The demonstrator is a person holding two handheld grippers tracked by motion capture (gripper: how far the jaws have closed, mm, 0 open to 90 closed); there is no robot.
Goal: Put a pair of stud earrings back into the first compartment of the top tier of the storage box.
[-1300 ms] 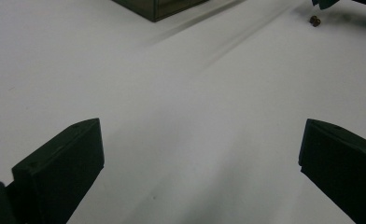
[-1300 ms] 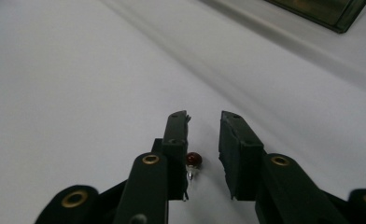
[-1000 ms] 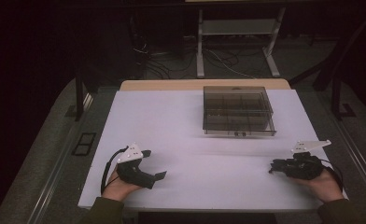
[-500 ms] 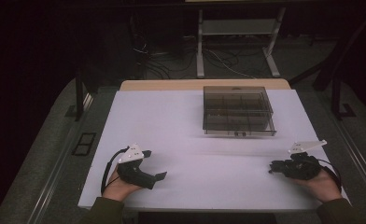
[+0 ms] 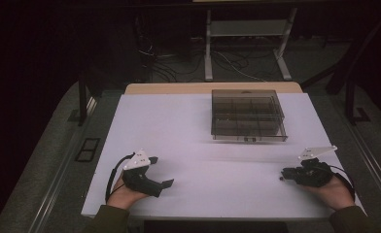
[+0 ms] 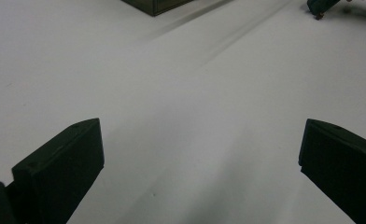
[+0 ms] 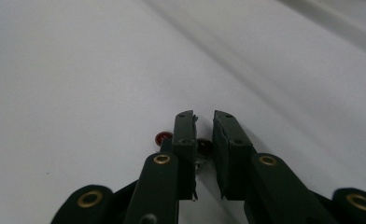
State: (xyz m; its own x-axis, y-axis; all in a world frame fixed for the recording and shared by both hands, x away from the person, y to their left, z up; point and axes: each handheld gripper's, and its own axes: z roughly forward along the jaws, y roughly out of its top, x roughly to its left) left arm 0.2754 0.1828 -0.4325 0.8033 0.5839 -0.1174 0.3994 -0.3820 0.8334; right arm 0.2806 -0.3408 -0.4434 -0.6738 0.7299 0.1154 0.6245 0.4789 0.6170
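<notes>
On the white table, my left gripper rests near the front left edge, held by a hand. In the left gripper view, the left gripper stands wide open over bare tabletop. My right gripper lies near the front right edge. In the right gripper view, the right gripper has its jaws drawn close on a small piece with dark red beads. One bead sticks out beside the left jaw. That piece shows as a dark dot at the jaw tips.
A clear smoky plastic box with compartments sits at the back right of the table, its corner visible in the left gripper view. A metal stand and cables lie on the floor beyond the table.
The right gripper has tilted slightly, so its grey plate stands at a new angle. The left gripper has hardly moved.
</notes>
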